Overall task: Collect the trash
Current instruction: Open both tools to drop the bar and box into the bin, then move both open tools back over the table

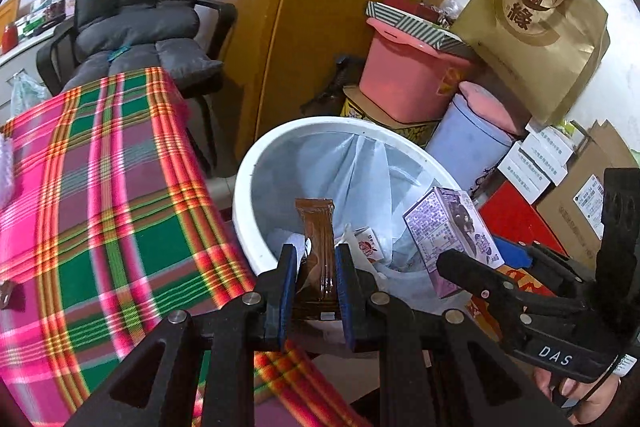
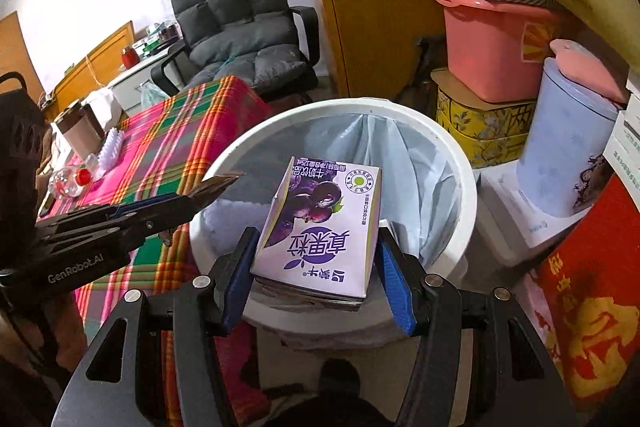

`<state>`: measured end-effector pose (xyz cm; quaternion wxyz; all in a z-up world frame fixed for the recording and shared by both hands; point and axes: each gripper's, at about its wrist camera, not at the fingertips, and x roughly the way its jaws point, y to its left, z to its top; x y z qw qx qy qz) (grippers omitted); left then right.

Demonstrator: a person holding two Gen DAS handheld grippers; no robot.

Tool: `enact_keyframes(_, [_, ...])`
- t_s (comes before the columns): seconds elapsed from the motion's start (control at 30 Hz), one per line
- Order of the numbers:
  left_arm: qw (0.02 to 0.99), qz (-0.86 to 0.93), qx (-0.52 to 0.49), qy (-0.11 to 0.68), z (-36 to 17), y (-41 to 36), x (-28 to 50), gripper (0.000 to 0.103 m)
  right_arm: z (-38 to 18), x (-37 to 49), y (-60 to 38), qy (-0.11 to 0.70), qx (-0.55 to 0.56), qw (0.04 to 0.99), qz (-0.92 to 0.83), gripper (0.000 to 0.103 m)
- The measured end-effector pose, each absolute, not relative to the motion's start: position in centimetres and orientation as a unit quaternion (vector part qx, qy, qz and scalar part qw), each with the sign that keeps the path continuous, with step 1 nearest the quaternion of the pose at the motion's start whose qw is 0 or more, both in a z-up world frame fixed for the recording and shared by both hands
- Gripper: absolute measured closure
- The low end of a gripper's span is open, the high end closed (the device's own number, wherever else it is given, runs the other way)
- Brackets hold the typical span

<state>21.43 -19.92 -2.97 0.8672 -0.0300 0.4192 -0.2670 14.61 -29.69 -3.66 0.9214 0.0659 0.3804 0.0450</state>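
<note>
A white round bin (image 1: 248, 183) lined with a pale blue bag stands beside the table; it also fills the middle of the right wrist view (image 2: 466, 187). My left gripper (image 1: 316, 259) is shut on a brown snack wrapper (image 1: 318, 247), held upright over the bin's near rim. My right gripper (image 2: 316, 247) is shut on a purple drink carton (image 2: 324, 227), held above the bin's opening. The carton (image 1: 448, 231) and the right gripper (image 1: 472, 267) show at the right of the left wrist view. A small white wrapper (image 1: 366, 249) lies inside the bin.
A table with a pink and green plaid cloth (image 1: 100, 187) touches the bin's left side; a bottle (image 2: 70, 183) and cup (image 2: 78, 135) stand on it. A grey cushioned chair (image 1: 140, 11) is behind. Pink box (image 2: 488, 47), blue canister (image 2: 560, 163) and cartons crowd the right.
</note>
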Motion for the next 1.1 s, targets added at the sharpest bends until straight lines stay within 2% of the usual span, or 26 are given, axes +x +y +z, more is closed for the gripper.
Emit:
enact_keyframes(0.3, [0.863,-0.275,-0.037,0.422,-3.5,-20.5,22.5,0.083,-4.2,15.3,-29.8,0.392,0.055,0.917,0.047,0.043])
enact_keyframes(0.43, [0.864,-0.276,-0.042,0.419,-3.4,-20.3,22.6,0.069,-4.3,15.3,-29.8,0.389,0.055,0.918,0.049,0.042])
enact_keyframes(0.47, [0.864,-0.276,-0.044,0.418,-3.3,-20.3,22.6,0.068,-4.3,15.3,-29.8,0.388,0.055,0.919,0.05,0.042])
enact_keyframes(1.1, [0.892,-0.217,-0.074,0.39,-0.9,-13.7,18.7,0.068,-1.7,13.3,-27.6,0.354,0.057,0.929,0.089,0.041])
